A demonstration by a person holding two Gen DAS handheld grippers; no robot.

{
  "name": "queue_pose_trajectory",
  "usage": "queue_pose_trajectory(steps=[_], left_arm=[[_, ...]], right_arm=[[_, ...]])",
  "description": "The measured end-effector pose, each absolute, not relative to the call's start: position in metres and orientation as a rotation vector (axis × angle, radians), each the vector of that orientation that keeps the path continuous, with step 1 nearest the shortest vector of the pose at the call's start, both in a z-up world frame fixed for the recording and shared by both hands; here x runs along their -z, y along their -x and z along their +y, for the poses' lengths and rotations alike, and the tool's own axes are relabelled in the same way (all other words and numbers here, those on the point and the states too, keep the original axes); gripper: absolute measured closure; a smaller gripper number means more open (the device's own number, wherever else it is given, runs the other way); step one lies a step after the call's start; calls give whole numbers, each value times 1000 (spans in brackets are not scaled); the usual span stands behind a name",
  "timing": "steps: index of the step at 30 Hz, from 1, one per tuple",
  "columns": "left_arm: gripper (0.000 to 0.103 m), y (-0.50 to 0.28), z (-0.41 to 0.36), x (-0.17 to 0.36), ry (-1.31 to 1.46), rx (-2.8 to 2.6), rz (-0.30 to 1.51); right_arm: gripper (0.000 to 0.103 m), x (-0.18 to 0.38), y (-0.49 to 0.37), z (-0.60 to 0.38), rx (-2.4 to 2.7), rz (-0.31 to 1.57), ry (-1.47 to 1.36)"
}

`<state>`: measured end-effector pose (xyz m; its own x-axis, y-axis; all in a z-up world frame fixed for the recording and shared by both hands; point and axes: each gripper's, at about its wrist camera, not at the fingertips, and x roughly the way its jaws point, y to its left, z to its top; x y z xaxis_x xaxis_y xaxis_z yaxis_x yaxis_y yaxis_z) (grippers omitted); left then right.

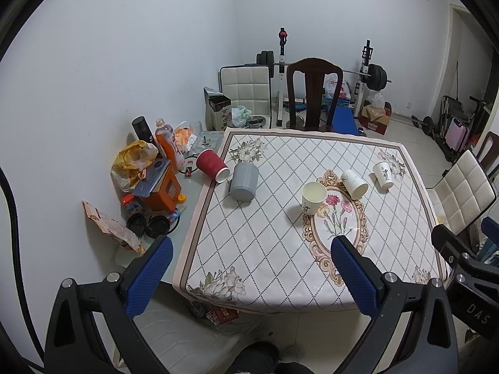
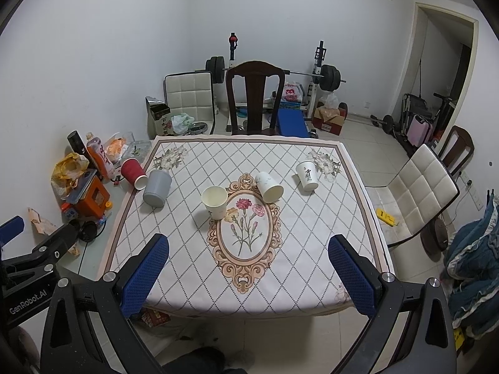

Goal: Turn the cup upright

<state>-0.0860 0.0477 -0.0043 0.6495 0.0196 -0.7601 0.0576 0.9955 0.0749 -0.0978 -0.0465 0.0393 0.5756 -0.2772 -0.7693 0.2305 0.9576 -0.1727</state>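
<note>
Five cups sit on the bench (image 2: 312, 249), and only the cream cup (image 2: 214, 202) near the middle stands upright with its mouth open to the ceiling. The red cup (image 2: 133, 173) and the grey cup (image 2: 157, 188) lie tipped at the left edge, touching, while a white cup (image 2: 268, 187) and a lettered white cup (image 2: 307, 175) lie on their sides toward the right, mouths facing the cameras. Both tools hang back over the near edge, well apart from every cup, probably to take in the whole layout before committing. The left tool (image 1: 252, 268) has its jaws spread wide and empty; the right tool (image 2: 249, 268) likewise. The white cup beside the medallion looks the easiest next reach for the right side.
</note>
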Motion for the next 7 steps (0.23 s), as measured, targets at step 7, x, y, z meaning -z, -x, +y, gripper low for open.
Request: queue_pose_trajectory(steps=[7], left_arm=[[0,86,49,2,-91,24,861]], right_arm=[[0,-38,98,-43,291,913,56]])
